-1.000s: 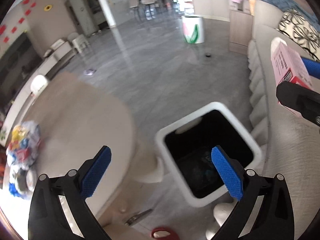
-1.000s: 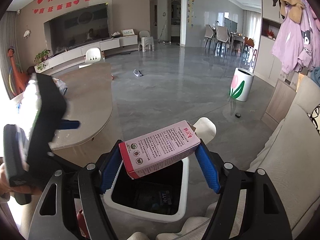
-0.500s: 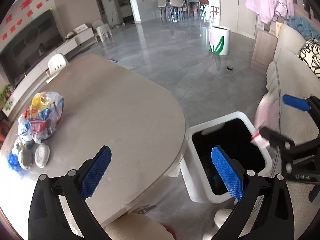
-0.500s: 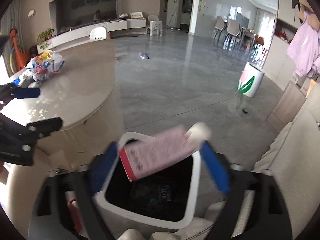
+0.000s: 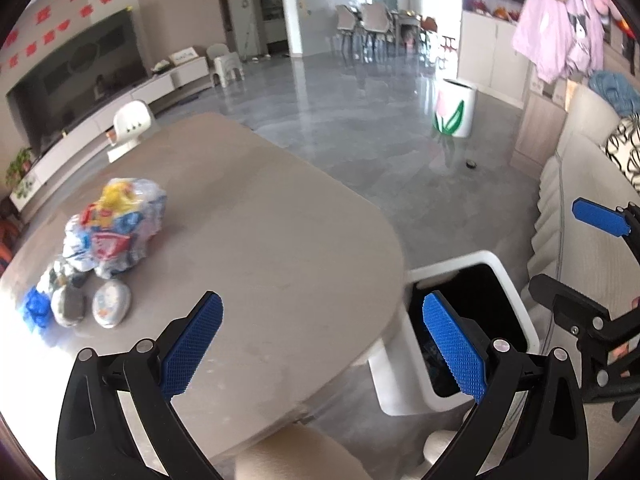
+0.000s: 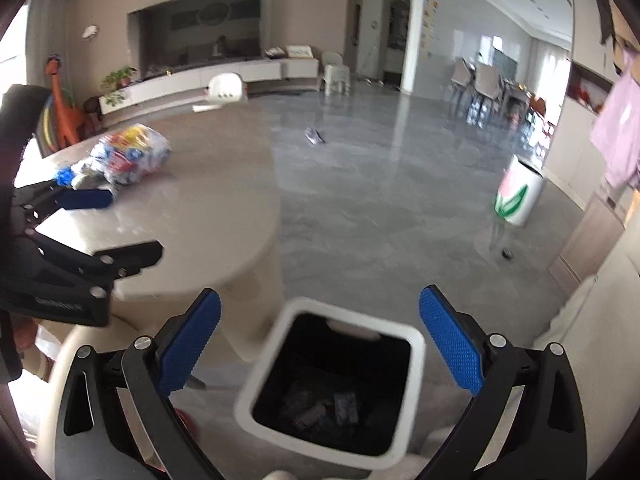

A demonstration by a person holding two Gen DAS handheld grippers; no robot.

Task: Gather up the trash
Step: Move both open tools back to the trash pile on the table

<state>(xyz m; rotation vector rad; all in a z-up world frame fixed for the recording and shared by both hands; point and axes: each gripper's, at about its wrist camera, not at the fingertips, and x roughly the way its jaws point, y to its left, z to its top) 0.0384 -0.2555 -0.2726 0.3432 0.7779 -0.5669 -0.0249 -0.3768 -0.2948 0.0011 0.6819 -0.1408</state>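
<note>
At ten o'clock on the beige oval table (image 5: 280,240), a crinkled plastic bag of wrappers (image 5: 116,228) waits. Left gripper (image 5: 320,344) and right gripper (image 6: 320,348) both gape, empty. Approach low, pinch the bag's bunched top, then carry to the white square bin (image 6: 412,364).

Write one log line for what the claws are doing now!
left claw: open, empty, over table | right claw: open, empty, above bin | trash pile: on table

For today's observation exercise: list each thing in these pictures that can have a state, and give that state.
left gripper: open, empty, over the table edge.
right gripper: open, empty, above the bin.
white trash bin: lidless, dark items at the bottom.
bag of trash: lying on the table, uncollected.
</note>
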